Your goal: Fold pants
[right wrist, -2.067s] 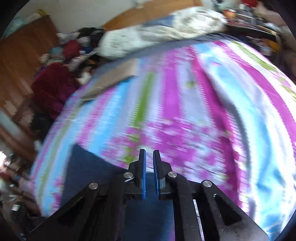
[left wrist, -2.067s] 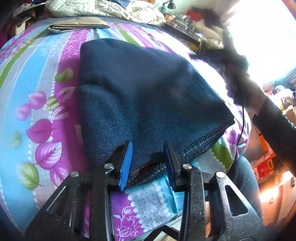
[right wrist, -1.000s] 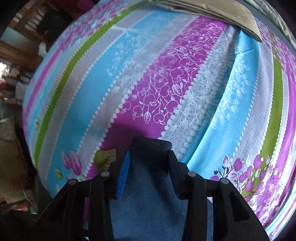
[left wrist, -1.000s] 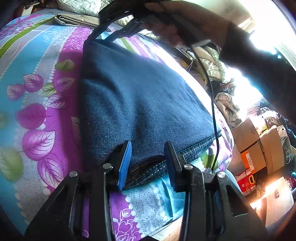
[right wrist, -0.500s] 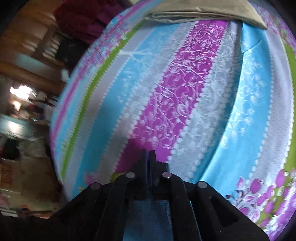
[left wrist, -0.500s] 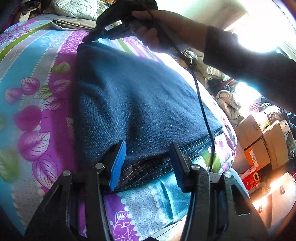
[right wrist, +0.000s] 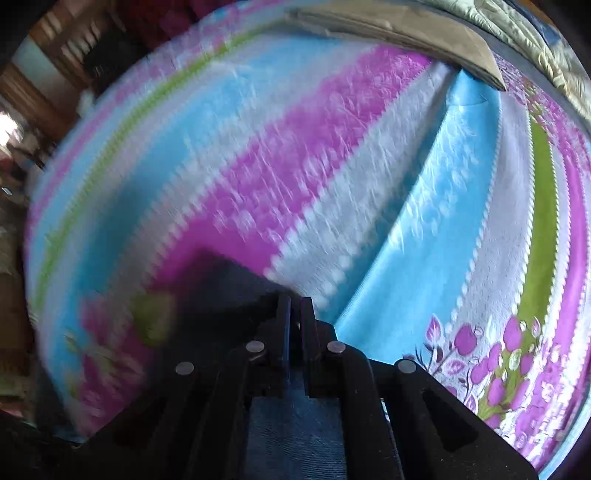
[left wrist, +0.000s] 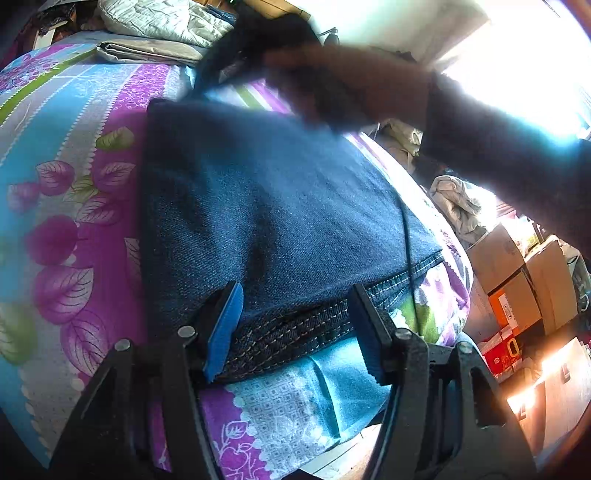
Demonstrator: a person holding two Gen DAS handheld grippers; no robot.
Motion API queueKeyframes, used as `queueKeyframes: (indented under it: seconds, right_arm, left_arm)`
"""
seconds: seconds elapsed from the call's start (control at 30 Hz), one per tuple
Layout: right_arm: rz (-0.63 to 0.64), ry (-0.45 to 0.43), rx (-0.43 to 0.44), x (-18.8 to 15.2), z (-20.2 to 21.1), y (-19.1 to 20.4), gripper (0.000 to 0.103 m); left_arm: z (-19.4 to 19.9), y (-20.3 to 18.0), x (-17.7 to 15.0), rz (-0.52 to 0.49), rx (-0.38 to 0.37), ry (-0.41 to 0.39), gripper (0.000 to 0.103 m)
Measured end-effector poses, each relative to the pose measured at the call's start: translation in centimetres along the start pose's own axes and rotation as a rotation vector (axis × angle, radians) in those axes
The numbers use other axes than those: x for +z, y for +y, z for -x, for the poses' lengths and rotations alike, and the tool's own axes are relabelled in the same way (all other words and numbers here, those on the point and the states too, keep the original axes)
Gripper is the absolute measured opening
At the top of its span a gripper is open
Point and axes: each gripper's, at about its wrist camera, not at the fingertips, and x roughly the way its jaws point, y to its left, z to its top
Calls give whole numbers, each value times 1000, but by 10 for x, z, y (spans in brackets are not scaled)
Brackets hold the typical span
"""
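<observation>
Dark blue folded jeans point(left wrist: 277, 192) lie flat on the striped floral bedsheet point(left wrist: 55, 184). Their stitched hem edge faces my left gripper point(left wrist: 293, 299), which stands wide open with a blue pad on either side of that edge and is not clamping it. A person's hand point(left wrist: 351, 85) and dark sleeve hold the blurred right gripper over the jeans' far edge. In the right wrist view the right gripper point(right wrist: 295, 306) is shut, its tips just past the far edge, with the jeans' corner point(right wrist: 218, 280) to their left. No cloth shows between its fingers.
Folded beige cloth point(left wrist: 147, 51) and a pale quilt point(left wrist: 159, 18) lie at the far end of the bed; the beige cloth point(right wrist: 406, 33) also shows in the right view. Cardboard boxes point(left wrist: 524, 280) stand on the floor to the right. The bed's edge runs just below the left gripper.
The left gripper has opened wider around the hem. The right gripper opened over the far corner a second ago, then shut, and has shifted a little to the right along the far edge.
</observation>
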Motion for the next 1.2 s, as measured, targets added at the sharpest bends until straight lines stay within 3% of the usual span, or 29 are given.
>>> queueKeyframes:
  seconds: [0.1, 0.13, 0.2, 0.3, 0.4, 0.43, 0.5, 0.57, 0.73, 0.83, 0.9, 0.97, 1.03, 1.1, 1.17, 1.2]
  right_arm:
    - [-38, -160, -69, -14, 52, 3, 11]
    - [-22, -252, -65, -29, 82, 13, 11]
    - [-9, -347, -37, -72, 120, 36, 13]
    - [56, -335, -40, -148, 112, 86, 30]
    - [35, -200, -35, -230, 67, 115, 32]
    - [46, -303, -80, -257, 77, 121, 32]
    - [14, -366, -98, -290, 95, 123, 34]
    - [-61, -390, -57, -305, 112, 113, 39]
    - [-84, -514, -117, -307, 135, 116, 39]
    - [-143, -497, -97, -296, 127, 101, 40]
    - [-174, -420, -89, -299, 111, 88, 41]
    - [-199, -399, -15, -319, 109, 75, 41]
    - [-213, -377, 45, -340, 116, 64, 40]
    - [-236, -286, 67, -361, 119, 50, 41]
    - [-287, -234, 107, -379, 125, 31, 42]
    - [-320, -252, 115, -389, 137, 18, 42]
  left_arm:
    - [27, 14, 10, 86, 19, -5, 56]
    - [45, 23, 13, 106, 43, -45, 56]
    - [77, 48, 18, 162, 108, -103, 57]
    - [106, 86, 20, 223, 220, -97, 57]
    - [114, 90, 18, 193, 278, -67, 57]
    - [113, 87, 17, 184, 279, -56, 57]
    - [109, 76, 13, 161, 274, -40, 57]
    - [103, 65, 12, 156, 258, -32, 57]
    - [72, 24, 28, 53, 212, -22, 57]
    - [44, -5, 47, -51, 153, -12, 57]
    - [14, -21, 49, -145, 138, 36, 57]
    - [-6, -19, 39, -144, 144, 113, 58]
    - [-1, -20, 25, -185, 141, 87, 60]
    - [15, -19, 18, -204, 128, 92, 61]
    - [34, -9, 17, -169, 97, 110, 61]
    - [38, 0, 14, -135, 97, 154, 59]
